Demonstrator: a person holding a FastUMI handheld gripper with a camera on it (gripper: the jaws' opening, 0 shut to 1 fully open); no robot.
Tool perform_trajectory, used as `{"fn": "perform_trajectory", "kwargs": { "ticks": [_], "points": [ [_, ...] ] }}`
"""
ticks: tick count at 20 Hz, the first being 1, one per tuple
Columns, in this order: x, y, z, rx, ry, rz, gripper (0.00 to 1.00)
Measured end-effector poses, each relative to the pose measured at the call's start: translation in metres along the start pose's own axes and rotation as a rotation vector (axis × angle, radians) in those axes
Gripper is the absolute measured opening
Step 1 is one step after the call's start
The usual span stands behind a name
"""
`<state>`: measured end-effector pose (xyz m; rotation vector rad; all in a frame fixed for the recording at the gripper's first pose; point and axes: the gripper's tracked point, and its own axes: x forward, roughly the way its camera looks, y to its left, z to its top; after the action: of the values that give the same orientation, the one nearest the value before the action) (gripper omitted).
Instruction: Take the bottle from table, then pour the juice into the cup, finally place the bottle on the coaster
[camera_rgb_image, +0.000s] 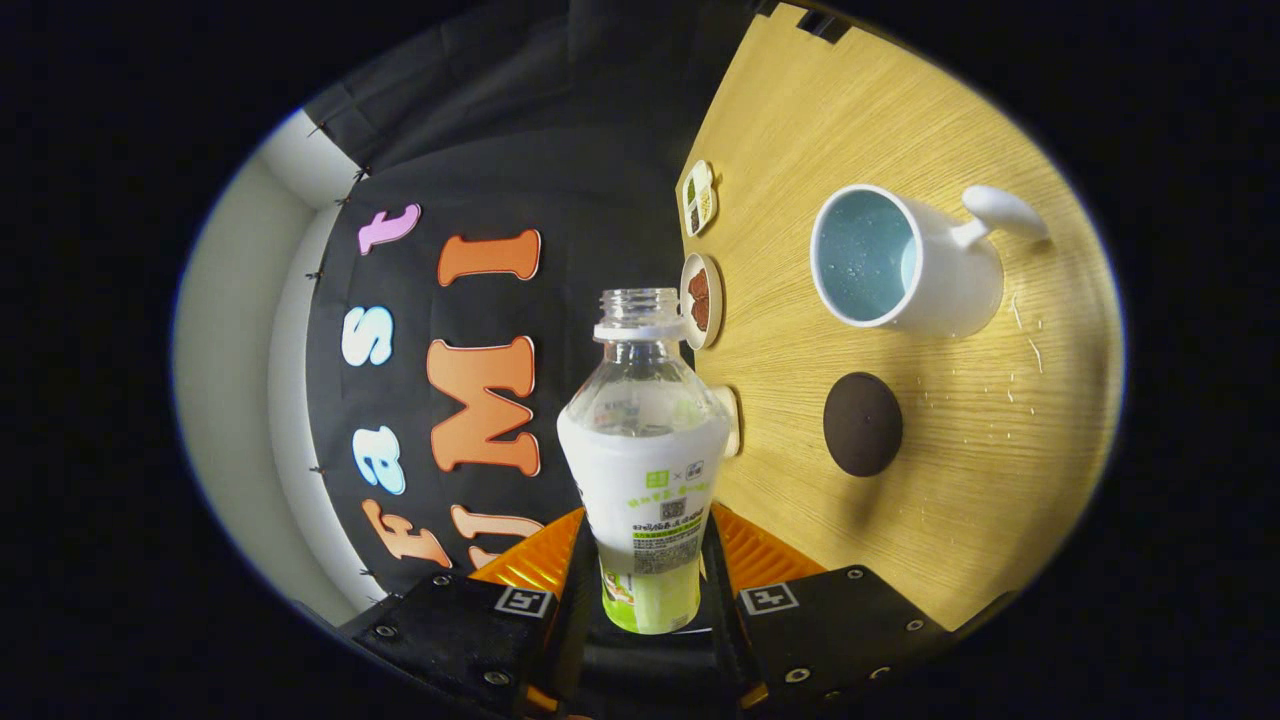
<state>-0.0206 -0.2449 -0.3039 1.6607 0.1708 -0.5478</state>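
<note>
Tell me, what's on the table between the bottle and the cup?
In the gripper view, the gripper is shut on the bottle. Bare table runs from it to the cup; the dark round coaster lies off to the side.

Hand-held gripper rolled sideways, both fingers clamped on what they hold

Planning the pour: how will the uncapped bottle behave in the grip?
The bottle, held between the fingers of the hand-held gripper, looks like thin clear plastic, so it probably flexes under pressure. It seems mostly empty, likely light. With no cap, tilting spills readily.
</note>
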Motion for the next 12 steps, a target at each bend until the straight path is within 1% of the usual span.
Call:
{"fn": "perform_trajectory", "kwargs": {
  "ticks": [4, 8, 12],
  "points": [
    [0.0013, -0.0029, -0.0005, 0.039, 0.002, -0.009, 0.53],
    [-0.0003, 0.0025, 0.0014, 0.103, 0.002, 0.03, 0.53],
    [0.0037, 0.0044, 0.0027, 0.122, 0.002, 0.03, 0.53]
  ]
}}
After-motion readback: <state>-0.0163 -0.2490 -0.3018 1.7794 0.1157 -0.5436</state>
